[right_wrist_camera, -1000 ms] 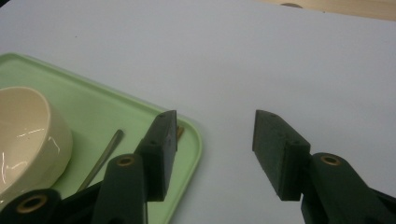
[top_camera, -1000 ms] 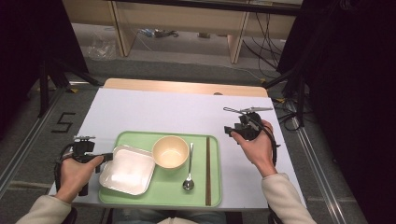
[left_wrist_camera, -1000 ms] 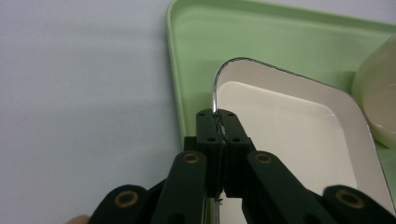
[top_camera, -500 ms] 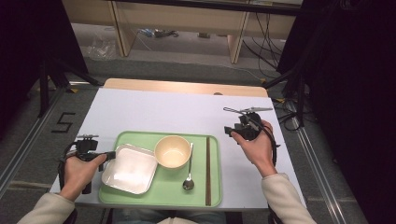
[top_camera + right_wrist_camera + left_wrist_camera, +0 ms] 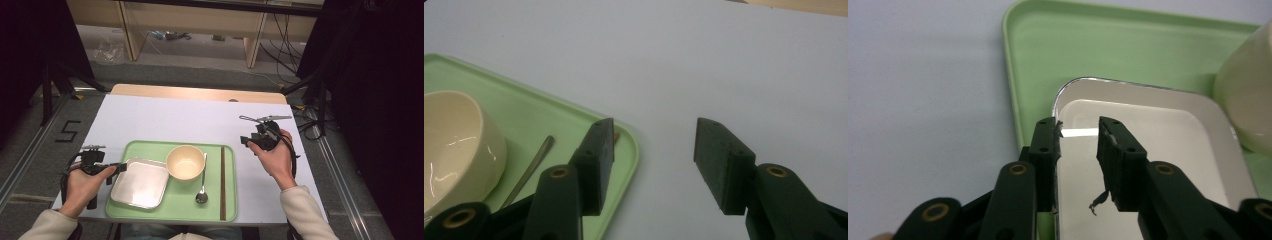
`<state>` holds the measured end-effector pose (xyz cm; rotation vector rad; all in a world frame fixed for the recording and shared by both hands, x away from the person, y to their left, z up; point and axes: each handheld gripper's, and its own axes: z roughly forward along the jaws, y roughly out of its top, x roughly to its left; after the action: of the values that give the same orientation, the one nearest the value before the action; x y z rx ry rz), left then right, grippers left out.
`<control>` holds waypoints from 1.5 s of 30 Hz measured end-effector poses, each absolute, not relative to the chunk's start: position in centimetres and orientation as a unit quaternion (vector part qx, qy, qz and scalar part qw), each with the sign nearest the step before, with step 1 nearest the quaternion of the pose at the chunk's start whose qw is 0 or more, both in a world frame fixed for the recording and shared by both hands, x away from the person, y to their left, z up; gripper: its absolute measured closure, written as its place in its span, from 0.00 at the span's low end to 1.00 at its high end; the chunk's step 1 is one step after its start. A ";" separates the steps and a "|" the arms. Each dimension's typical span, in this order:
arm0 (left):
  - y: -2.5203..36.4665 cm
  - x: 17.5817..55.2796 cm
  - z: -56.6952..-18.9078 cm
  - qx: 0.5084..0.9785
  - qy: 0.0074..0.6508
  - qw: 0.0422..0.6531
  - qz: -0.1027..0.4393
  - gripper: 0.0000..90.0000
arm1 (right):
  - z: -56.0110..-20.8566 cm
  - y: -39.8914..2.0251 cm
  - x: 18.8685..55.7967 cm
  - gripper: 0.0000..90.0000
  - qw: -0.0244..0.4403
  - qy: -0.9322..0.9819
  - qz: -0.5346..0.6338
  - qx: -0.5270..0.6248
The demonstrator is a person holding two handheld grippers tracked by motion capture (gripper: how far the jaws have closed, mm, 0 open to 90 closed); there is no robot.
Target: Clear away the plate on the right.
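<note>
**Left gripper letting go of the white dish on the tray**

Pale tabletop (image 5: 165, 117) is carrying a green tray (image 5: 220, 210) close to the person's edge, with a grey floor and wooden furniture legs lying beyond it. On the tray's left part a white rectangular dish (image 5: 140, 184) is sitting flat, its left rim overhanging the tray's edge a little. The left gripper (image 5: 1078, 145) is straddling that rim: its jaws have just been opening and are now standing narrowly apart, with the rim between them but the pads no longer seeming to press on it. The right gripper (image 5: 651, 165) is hovering over bare table just right of the tray, jaws wide and holding nothing.

Judging by this, the step in hand is a release. To do it well, the left jaws should be widening until both pads are plainly clear of the rim, and the hand should then be drawing straight back to its own side, level, so the dish is not dragging along or tipping off the tray's lip.

Counting: one tray, one white dish, one cream bowl (image 5: 185, 161), one spoon (image 5: 202, 187), and one dark brown strip (image 5: 223, 182) that may be a pair of chopsticks lying together; whether it is one stick or two is too fine to tell.
</note>
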<state>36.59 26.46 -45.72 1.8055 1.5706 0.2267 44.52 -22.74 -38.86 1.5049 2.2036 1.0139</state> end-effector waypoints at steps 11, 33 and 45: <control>27.6 34.5 -45.1 0.703 0.595 0.374 0.112 0.73 | -38.9 -22.6 44.4 0.57 0.142 0.765 0.346 0.524; 27.1 32.7 -43.3 0.688 0.482 0.448 0.306 0.27 | -39.3 -23.8 43.3 0.53 0.170 0.756 0.402 0.487; 27.2 32.1 -42.6 0.665 0.458 0.468 0.358 0.19 | -40.4 -24.6 40.0 0.45 0.205 0.741 0.455 0.449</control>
<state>32.13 27.23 -42.61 1.6316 1.1235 0.8770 40.03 -24.60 -40.42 1.2521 2.0648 1.2685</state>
